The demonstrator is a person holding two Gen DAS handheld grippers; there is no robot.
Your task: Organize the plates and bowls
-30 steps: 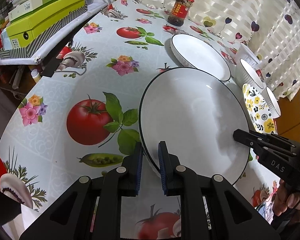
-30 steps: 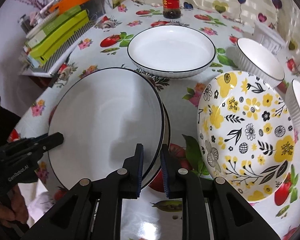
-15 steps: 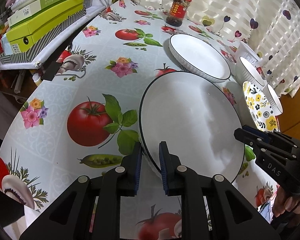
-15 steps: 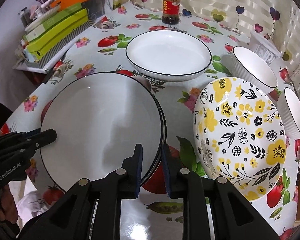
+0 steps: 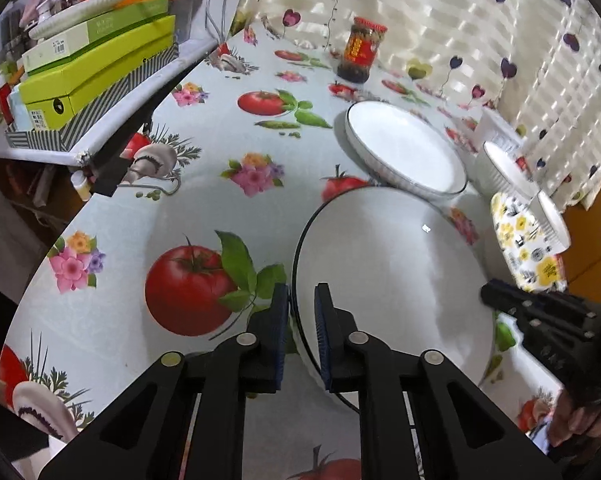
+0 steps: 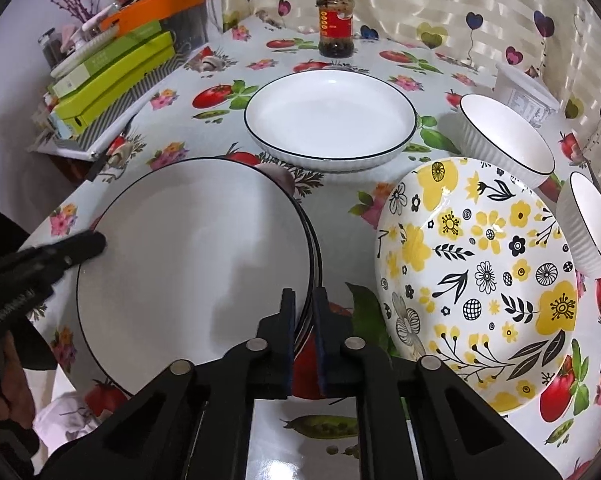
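Observation:
A flat white plate with a black rim (image 5: 388,276) (image 6: 196,260) lies on top of a stack of like plates on the tablecloth. My left gripper (image 5: 301,308) straddles the plate's left rim with its jaws slightly apart. My right gripper (image 6: 304,312) straddles the stack's right rim the same way. A deep white dish (image 6: 330,114) (image 5: 404,148) sits behind. A yellow flowered plate (image 6: 480,248) (image 5: 528,244) lies to the right, with two white ribbed bowls (image 6: 508,140) (image 6: 592,224) beyond it.
A red-lidded jar (image 6: 335,24) stands at the back by the curtain. A white tub (image 6: 524,92) sits at the back right. Green boxes (image 5: 96,64) and an orange tray (image 6: 156,6) are stacked on a shelf to the left. The table edge is near both hands.
The plate has come down flat onto the stack. Both grippers have drawn back a little and their jaws have eased apart on the rims.

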